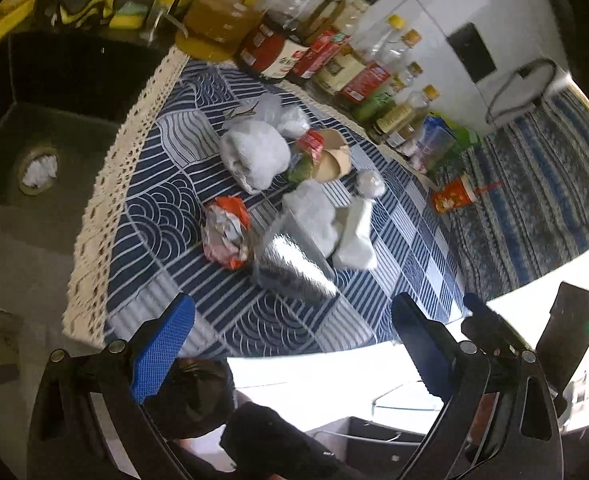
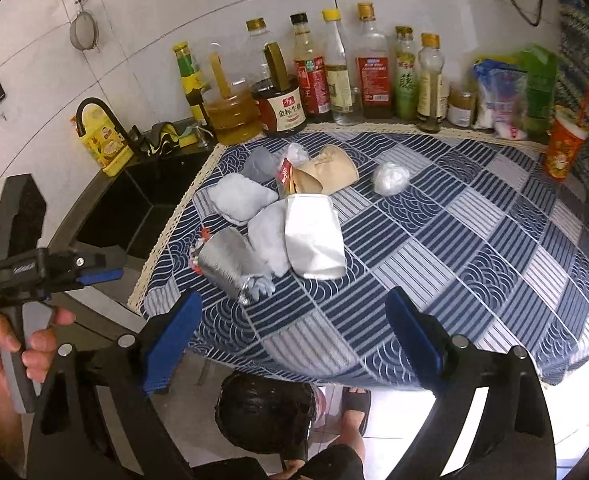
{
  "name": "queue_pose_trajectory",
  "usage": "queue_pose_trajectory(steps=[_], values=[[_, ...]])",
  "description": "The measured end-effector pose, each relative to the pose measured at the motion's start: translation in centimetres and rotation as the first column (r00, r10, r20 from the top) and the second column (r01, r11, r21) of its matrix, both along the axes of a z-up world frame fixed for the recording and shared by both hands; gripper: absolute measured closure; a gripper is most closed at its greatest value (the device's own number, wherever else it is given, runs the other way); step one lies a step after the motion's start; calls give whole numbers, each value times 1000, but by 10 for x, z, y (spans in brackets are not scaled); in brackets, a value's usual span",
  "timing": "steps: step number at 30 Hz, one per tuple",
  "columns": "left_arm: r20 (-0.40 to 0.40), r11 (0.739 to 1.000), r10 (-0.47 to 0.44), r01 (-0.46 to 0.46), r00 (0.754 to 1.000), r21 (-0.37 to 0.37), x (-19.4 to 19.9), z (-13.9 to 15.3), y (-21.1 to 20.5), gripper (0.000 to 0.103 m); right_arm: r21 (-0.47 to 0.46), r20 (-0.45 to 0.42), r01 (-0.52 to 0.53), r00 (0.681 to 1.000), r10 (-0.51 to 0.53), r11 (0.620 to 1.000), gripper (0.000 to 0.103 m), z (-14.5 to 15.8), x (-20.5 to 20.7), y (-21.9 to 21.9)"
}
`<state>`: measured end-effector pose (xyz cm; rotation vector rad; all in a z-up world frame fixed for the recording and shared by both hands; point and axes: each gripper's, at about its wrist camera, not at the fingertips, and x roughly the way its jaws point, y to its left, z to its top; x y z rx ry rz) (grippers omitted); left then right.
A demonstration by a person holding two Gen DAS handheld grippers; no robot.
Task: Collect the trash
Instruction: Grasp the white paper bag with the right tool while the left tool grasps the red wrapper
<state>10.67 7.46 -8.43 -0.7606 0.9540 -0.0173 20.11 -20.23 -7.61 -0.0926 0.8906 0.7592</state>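
Observation:
A pile of trash lies on the blue patterned cloth (image 2: 454, 240): a silver foil wrapper (image 2: 224, 260), a crushed white paper cup (image 2: 314, 236), crumpled white tissues (image 2: 238, 198), a brown paper cup (image 2: 328, 174) and a clear plastic ball (image 2: 390, 178). The left wrist view shows the same foil wrapper (image 1: 294, 264), an orange-red wrapper (image 1: 226, 236) and tissues (image 1: 254, 152). My left gripper (image 1: 292, 344) hangs open before the cloth's near edge, holding nothing. My right gripper (image 2: 294, 340) is open too, short of the foil wrapper, with nothing between its fingers.
A bin lined with a black bag (image 2: 266, 412) stands on the floor below the counter edge. Sauce and oil bottles (image 2: 334, 80) line the back wall. A dark sink (image 1: 54, 120) lies left of the cloth. An orange cup with a straw (image 2: 564, 148) stands at the right.

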Motion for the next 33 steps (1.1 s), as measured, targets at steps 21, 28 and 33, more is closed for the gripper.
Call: queue_pose_trajectory(steps=[21,28,33], values=[[-227,980,100,-135,969,-147,74,-82,41,25,4,-185,-101,978,100,995,14,-77,97,45],[-246,980,117,-152,962,-129,79,-89,44,48,9,-232,-110,967,109,994,21,-95,110,49],[-251,979,124,-160,960,-128,80,-91,44,59,26,-257,-117,959,119,993,31,-103,114,47]])
